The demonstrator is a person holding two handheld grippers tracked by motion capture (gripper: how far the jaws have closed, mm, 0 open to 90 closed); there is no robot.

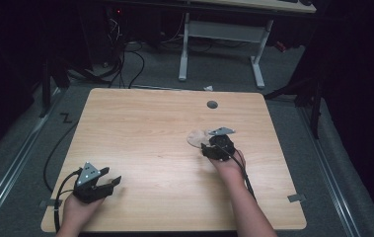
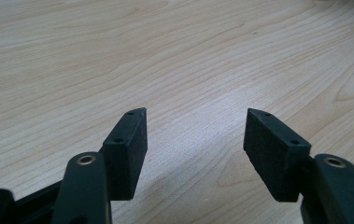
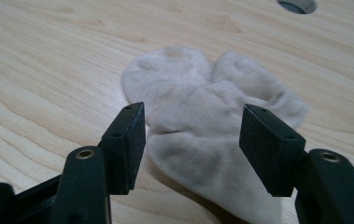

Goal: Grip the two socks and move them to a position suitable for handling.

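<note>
Reaching for the sock, not picked up yet.
Right tongs (image 3: 191, 133) stand wide around the pale sock (image 3: 202, 100) on the table (image 1: 140, 128); left tongs (image 2: 195, 135) wait wide, holding nothing.

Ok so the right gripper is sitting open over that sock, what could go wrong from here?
1. The right gripper has open jaws straddling the pale sock, which lies crumpled in folds; closing may pinch just one layer, so it could unfold or slip out when lifted.
2. The fabric lies flat on the table, so the pads may scrape the wood instead of getting under it.
3. The left gripper is far off at the near edge, too distant to steady the sock.
</note>
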